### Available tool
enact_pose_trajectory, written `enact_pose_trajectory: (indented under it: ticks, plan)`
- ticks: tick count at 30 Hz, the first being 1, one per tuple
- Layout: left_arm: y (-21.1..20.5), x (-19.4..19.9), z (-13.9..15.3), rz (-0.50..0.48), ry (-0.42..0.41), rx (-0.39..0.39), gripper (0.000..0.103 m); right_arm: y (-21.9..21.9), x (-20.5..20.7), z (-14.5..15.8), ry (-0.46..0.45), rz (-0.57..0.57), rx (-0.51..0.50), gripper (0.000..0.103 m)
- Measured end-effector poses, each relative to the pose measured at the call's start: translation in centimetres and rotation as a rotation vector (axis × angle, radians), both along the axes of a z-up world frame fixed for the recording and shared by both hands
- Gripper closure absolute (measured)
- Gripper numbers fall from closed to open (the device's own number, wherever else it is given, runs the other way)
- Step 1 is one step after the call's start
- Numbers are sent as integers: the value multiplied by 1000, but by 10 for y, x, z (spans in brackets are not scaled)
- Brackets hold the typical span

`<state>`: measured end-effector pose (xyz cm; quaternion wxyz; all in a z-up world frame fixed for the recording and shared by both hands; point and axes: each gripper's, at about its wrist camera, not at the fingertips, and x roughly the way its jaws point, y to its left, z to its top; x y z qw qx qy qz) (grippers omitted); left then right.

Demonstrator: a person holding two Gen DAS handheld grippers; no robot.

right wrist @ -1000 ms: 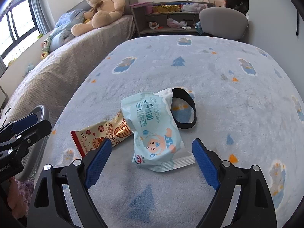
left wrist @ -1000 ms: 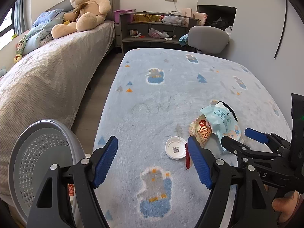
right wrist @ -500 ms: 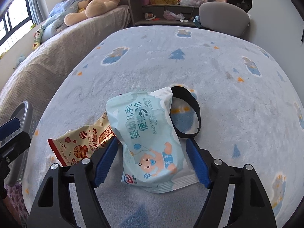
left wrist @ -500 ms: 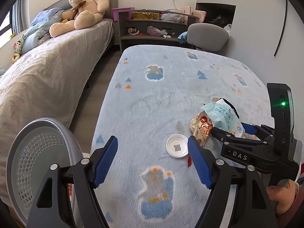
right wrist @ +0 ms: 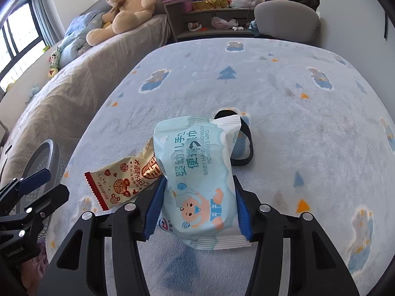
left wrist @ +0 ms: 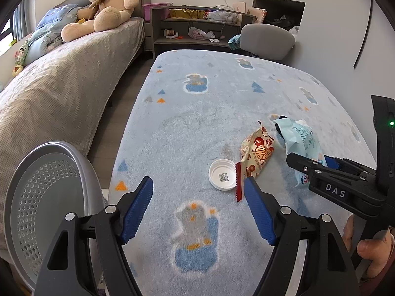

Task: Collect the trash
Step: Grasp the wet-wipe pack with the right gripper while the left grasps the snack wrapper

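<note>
A pale blue baby-wipes packet [right wrist: 197, 172] lies on the blue patterned blanket [right wrist: 296, 98]. My right gripper [right wrist: 198, 197] is shut on the packet's sides, both pads touching it; it also shows in the left wrist view [left wrist: 300, 145]. A red-and-cream snack wrapper [right wrist: 123, 180] lies just left of the packet, partly under it, seen too in the left wrist view [left wrist: 256, 155]. A white bottle cap [left wrist: 222, 175] lies beside the wrapper. A black band [right wrist: 244, 148] lies behind the packet. My left gripper [left wrist: 198, 202] is open and empty, hovering near the cap.
A grey perforated bin [left wrist: 47, 204] stands at the left beside the blanket's edge. A bed with a teddy bear [left wrist: 103, 5] runs along the left. A shelf unit [left wrist: 195, 29] and a grey chair [left wrist: 266, 39] stand at the back.
My right gripper moved forward around the wipes packet and closed on its sides. The left gripper stayed open and shifted only slightly.
</note>
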<state>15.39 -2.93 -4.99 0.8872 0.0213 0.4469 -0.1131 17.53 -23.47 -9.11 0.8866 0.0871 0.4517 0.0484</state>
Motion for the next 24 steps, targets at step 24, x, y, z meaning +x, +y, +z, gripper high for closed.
enact_pose_trajectory:
  ticks: [24]
  plan:
    - [-58, 22, -27, -69, 13, 38, 47, -41, -48, 16, -41, -73, 121, 52]
